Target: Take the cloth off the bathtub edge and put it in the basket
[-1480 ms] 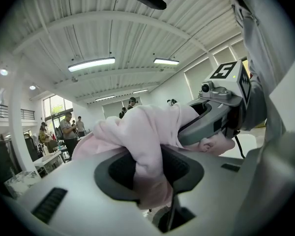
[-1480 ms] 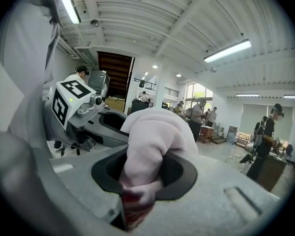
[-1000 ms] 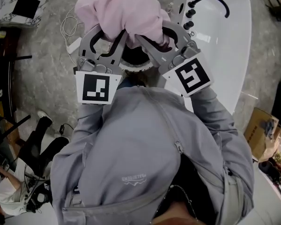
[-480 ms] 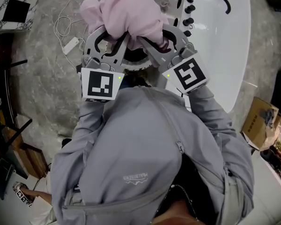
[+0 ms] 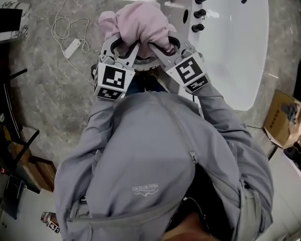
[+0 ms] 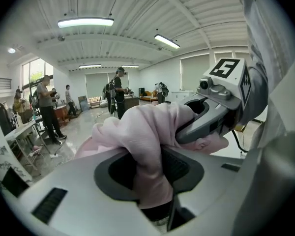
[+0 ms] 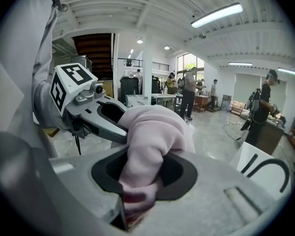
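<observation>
The cloth (image 5: 140, 24) sits bunched between the left claw (image 5: 124, 48) and the right claw (image 5: 163, 48) — both clamped on it — directly over the basket (image 5: 144, 65). The bathtub (image 5: 241, 49) lies to the right; a power strip (image 5: 71, 47) lies on the floor (image 5: 40, 94), left.
</observation>
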Tool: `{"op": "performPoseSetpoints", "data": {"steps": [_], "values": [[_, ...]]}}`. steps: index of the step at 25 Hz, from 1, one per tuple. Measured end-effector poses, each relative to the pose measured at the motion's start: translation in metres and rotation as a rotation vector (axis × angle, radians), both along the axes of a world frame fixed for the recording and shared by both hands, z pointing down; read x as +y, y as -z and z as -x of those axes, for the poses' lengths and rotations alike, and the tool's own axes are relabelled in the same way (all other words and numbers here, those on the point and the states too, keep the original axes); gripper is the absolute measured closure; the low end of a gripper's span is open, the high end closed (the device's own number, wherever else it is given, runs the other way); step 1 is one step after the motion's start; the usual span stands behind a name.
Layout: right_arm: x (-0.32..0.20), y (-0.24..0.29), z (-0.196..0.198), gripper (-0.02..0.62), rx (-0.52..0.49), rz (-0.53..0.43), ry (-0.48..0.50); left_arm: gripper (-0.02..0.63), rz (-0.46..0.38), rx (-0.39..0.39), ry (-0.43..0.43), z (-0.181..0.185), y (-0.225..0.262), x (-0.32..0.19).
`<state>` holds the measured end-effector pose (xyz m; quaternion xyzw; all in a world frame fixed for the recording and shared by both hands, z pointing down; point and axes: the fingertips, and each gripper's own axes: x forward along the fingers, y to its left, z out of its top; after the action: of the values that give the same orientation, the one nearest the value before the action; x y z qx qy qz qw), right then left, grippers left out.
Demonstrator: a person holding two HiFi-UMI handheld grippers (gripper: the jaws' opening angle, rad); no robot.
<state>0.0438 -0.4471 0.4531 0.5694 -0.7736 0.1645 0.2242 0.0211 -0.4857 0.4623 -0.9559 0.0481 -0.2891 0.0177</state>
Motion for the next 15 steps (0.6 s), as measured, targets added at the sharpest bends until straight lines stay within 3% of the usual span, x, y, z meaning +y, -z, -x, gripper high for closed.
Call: {"op": "performPoseSetpoints", "data": {"steps": [4, 15], "values": [[0.025, -0.014, -0.014, 0.485, -0.005, 0.063, -0.007, 0.472, 0.024, -0.048, -0.016, -0.010, -0.011, 0.026], [0.020, -0.100, -0.019, 0.485, -0.009, 0.301, -0.007, 0.474, 0.118, -0.192, -0.041, -0.011, -0.094, 0.020]]}}
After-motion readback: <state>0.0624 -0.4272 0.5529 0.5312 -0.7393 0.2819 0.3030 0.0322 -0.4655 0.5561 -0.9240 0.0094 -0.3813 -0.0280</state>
